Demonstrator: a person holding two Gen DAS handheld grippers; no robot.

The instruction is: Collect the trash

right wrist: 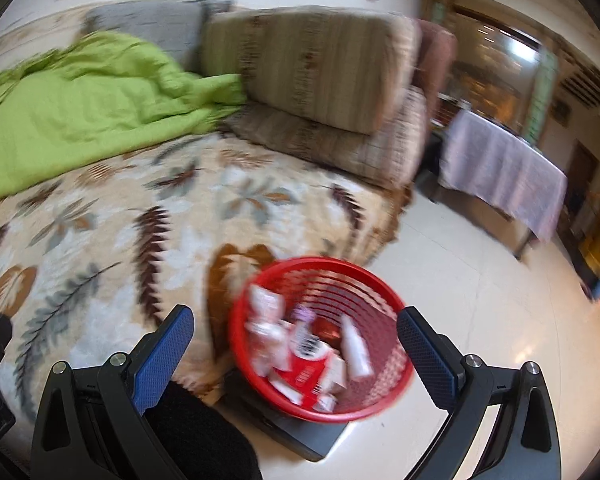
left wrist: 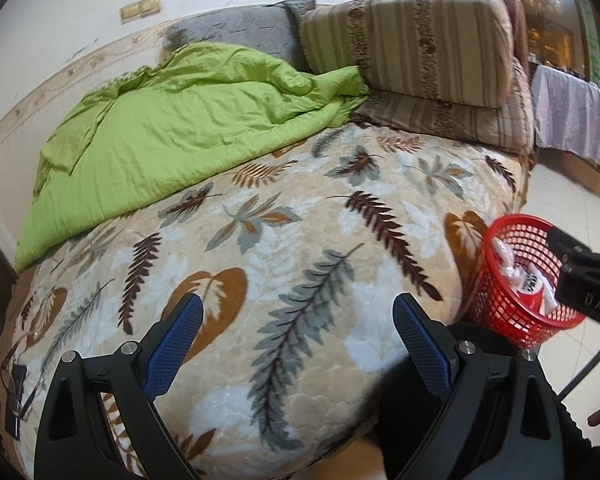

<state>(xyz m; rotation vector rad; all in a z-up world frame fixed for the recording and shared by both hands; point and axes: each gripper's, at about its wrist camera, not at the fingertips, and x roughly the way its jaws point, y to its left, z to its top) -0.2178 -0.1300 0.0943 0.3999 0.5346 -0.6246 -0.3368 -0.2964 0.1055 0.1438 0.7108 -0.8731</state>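
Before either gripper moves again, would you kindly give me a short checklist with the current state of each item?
1. Left gripper open and holding nothing: ok.
2. Right gripper open and holding nothing: ok.
3. Red basket upright on the floor beside the bed: ok.
4. Trash in the basket, wrappers and a white bottle: ok.
5. Leaf-pattern blanket free of visible trash: ok.
6. Nothing hidden under the green quilt: cannot tell.
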